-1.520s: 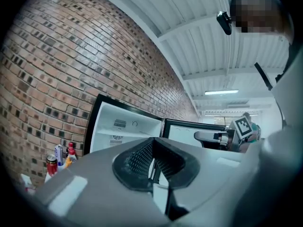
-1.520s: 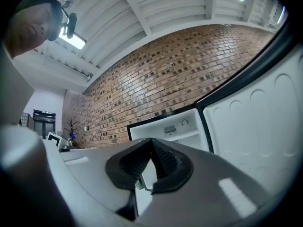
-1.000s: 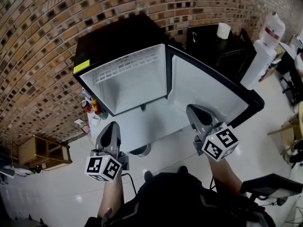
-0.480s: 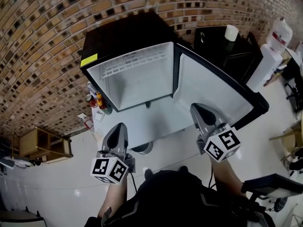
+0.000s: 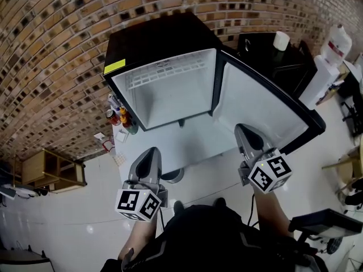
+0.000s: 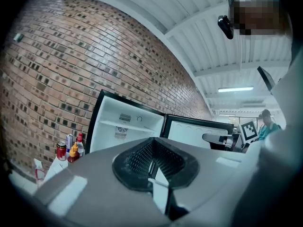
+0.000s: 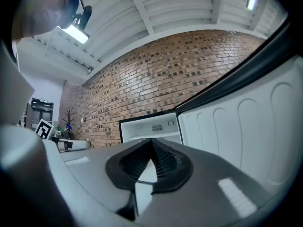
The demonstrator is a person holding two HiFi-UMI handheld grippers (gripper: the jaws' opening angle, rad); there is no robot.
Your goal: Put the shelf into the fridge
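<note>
The black fridge [image 5: 156, 38] stands open against the brick wall, its white inside [image 5: 170, 101] facing me. A white wire shelf [image 5: 165, 72] lies across the upper part of the inside. The door [image 5: 255, 109] hangs open to the right. My left gripper [image 5: 150, 153] and right gripper [image 5: 244, 130] hover side by side in front of the opening, both shut with nothing in them. In the left gripper view the jaws [image 6: 152, 148] point at the fridge [image 6: 123, 126]. In the right gripper view the jaws [image 7: 151, 148] point at the fridge [image 7: 151, 126] too, with the door close on the right.
The fridge stands on a white tabletop [image 5: 181, 143] that reaches out toward me. Several bottles and a can [image 5: 119, 118] stand left of the fridge. A black cabinet [image 5: 272, 61] with a paper roll [image 5: 281, 40] stands right of the door. A wooden crate [image 5: 51, 177] sits low on the left.
The head view has shifted, so the fridge and both grippers sit further right in the picture. Both grippers stay shut and keep about the same distance from the fridge.
</note>
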